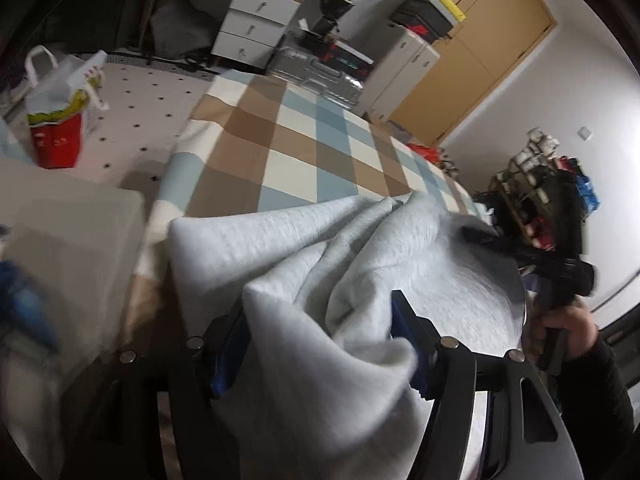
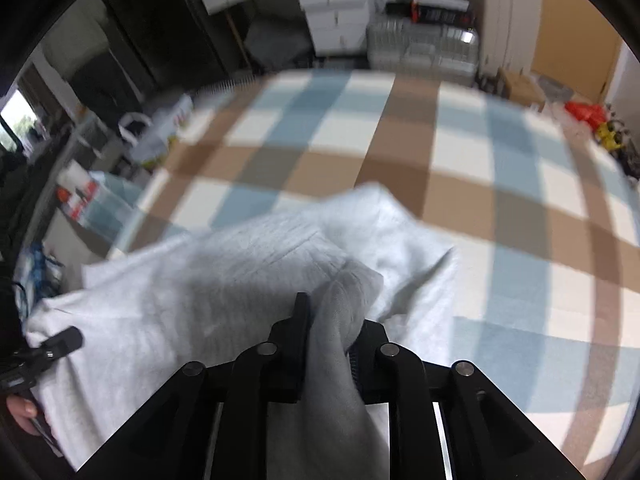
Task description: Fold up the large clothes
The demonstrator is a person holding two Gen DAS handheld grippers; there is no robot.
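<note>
Both tools clamped on grey garment, lifted over checked bed.
Your left tool (image 1: 324,344) pinches a bunched edge of the grey sweatshirt-type garment (image 1: 280,248); your right tool (image 2: 328,332) grips another fold. It hangs between them just above the checked bedspread (image 1: 304,148). Keep both grips tight, pull apart evenly to flatten, then lay it down smooth before folding.

The right gripper (image 2: 330,320) is clamped on a bunched fold of the light grey garment (image 2: 224,276), which spreads left over the checked bedcover (image 2: 500,184) — blue, brown and white squares. At the far left edge the left gripper (image 2: 60,342) touches the garment's edge — motion blur softens everything.
</note>
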